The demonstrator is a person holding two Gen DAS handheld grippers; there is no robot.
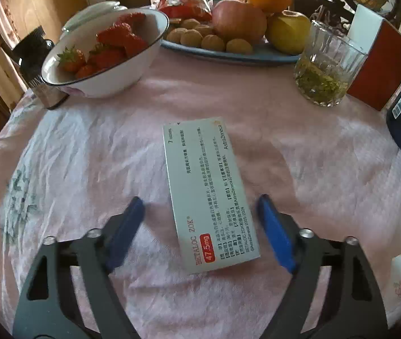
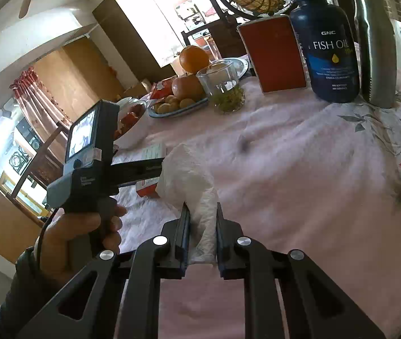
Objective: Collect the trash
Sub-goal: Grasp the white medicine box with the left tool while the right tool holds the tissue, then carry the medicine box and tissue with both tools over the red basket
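Observation:
A flat white medicine box (image 1: pixel 209 195) lies on the pink tablecloth (image 1: pixel 87 152). My left gripper (image 1: pixel 202 209) is open, its blue fingers either side of the box's near half, not touching it. In the right wrist view my right gripper (image 2: pixel 202 212) is shut on a crumpled white tissue (image 2: pixel 192 178) held just above the cloth. The left gripper's body (image 2: pixel 93 155) and the hand holding it show at left there, with the box (image 2: pixel 152 166) partly hidden behind it and the tissue.
A bowl of strawberries (image 1: pixel 101 53), a dark jar (image 1: pixel 36 65), a fruit plate (image 1: pixel 228 50), a glass of tea (image 1: pixel 325 67), a red box (image 1: pixel 378 65), a blue fish oil bottle (image 2: pixel 330 48) and a steel flask (image 2: pixel 375 39) stand along the table's far side.

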